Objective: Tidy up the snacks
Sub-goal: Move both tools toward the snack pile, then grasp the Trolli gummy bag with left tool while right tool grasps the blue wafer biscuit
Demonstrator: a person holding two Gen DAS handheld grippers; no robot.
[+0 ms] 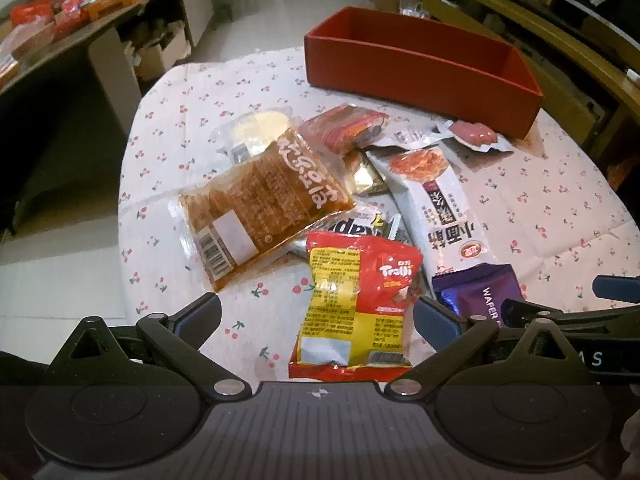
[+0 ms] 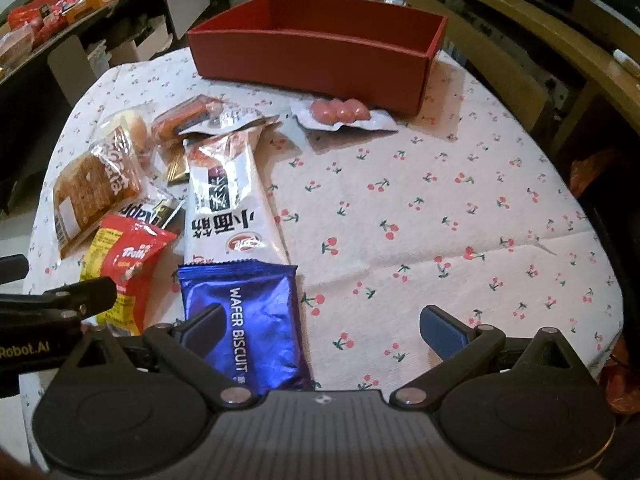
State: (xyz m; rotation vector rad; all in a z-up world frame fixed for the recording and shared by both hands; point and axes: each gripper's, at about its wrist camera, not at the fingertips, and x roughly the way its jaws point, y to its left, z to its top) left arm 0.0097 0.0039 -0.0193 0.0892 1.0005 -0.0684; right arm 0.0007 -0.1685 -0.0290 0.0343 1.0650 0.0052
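**Both tools spread wide over the snack pile**

The left tool (image 1: 316, 316) hangs low over the near edge of the counter (image 2: 460, 208), which is covered in a white cloth printed with small red cherries. Its jaws are spread wide and grip nothing; the red and yellow Trolli gummy bag (image 1: 356, 304) lies between its blue-padded fingers (image 1: 436, 324), with no contact that I can make out. The right tool (image 2: 320, 328) is likewise released, its jaws wide apart. Its left finger sits over the near corner of the shiny purple wafer biscuit packet (image 2: 248, 320), which lies flat on the cloth; whether the pad touches the foil cannot be told.

The snacks lie in a loose heap on the left half of the counter. A long white noodle-snack packet with black Chinese lettering (image 2: 228, 204) lies just beyond the purple packet, their ends touching. A clear bag of brown spicy strips (image 1: 264, 204) rests partly on a silver wrapper, with a small gold foil piece (image 1: 366, 174) beside it and an orange-red sausage pack (image 1: 344, 128) further back. A clear blister pack of pink sausage balls (image 2: 340, 114) lies apart from the heap, just in front of the open red rectangular cardboard box (image 2: 312, 60) at the far side of the counter.
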